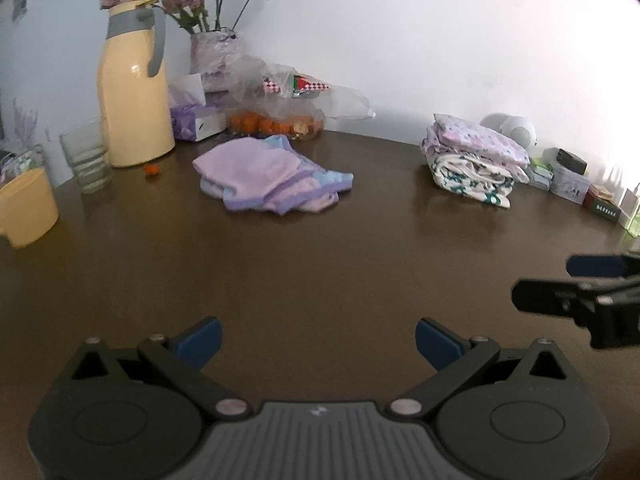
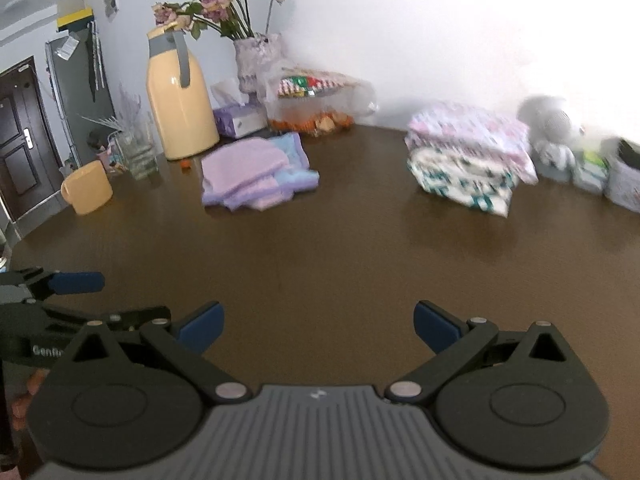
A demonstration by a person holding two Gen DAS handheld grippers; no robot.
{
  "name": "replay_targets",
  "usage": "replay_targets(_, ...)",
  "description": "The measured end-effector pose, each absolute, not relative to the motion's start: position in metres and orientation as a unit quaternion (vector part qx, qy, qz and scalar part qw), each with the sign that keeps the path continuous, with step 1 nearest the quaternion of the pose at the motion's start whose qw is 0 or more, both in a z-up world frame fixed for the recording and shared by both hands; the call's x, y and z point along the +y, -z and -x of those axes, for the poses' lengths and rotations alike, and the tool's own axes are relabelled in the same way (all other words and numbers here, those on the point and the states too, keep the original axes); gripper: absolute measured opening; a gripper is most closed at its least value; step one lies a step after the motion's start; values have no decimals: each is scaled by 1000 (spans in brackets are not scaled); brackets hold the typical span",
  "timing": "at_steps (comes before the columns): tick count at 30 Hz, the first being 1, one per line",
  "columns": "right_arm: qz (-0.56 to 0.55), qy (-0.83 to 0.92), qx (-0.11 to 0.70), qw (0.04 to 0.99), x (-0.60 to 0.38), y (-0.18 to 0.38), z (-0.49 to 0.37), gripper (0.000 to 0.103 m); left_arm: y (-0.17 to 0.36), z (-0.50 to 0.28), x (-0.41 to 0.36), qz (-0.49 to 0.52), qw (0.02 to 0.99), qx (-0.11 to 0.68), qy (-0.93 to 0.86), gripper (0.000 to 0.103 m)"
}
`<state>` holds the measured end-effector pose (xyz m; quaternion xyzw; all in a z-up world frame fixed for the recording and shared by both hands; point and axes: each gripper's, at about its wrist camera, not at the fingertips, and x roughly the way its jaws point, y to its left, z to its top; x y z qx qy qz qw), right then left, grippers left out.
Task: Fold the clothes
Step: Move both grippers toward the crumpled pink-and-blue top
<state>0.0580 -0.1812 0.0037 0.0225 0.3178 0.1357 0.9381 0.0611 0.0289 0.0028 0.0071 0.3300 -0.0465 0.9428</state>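
A crumpled lilac and light-blue garment [image 1: 272,174] [image 2: 256,172] lies on the dark wooden table [image 1: 320,264] toward the back. A stack of folded patterned clothes [image 1: 476,160] [image 2: 468,152] rests at the back right. My left gripper [image 1: 318,340] hovers over bare table near the front, open and holding nothing; it also shows at the left edge of the right wrist view [image 2: 60,296]. My right gripper [image 2: 316,326] is open too, with nothing between its blue pads, and shows at the right edge of the left wrist view [image 1: 560,280]. Both are well short of the clothes.
A cream thermos jug [image 1: 134,88], a drinking glass [image 1: 86,160], a yellow cup [image 1: 26,208], a tissue box [image 1: 196,120], a vase of dried roses [image 1: 212,48] and a plastic bag of snacks [image 1: 288,104] line the back left. Small boxes [image 1: 568,180] sit at the far right.
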Motion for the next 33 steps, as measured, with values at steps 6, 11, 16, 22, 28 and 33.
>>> replay_targets(6, 2, -156, 308, 938, -149, -16, -130, 103, -14, -125, 53, -49, 948, 314, 29, 103)
replay_targets(11, 6, -154, 320, 935, -127, -15, -199, 103, -18, -184, 74, -65, 951, 302, 14, 103)
replay_targets(16, -21, -143, 360, 922, -117, -4, -267, 100, -6, -229, 80, -87, 945, 315, 19, 97)
replay_targets(22, -95, -140, 424, 890, -124, 19, -323, 81, 9, -265, 82, -88, 934, 344, 38, 92)
replay_targets(28, -131, -149, 449, 871, -122, 32, -342, 56, 17, -279, 78, -88, 931, 350, 58, 82)
replay_targets(33, -146, -146, 462, 863, -118, 39, -349, 34, 20, -285, 68, -98, 930, 347, 72, 78)
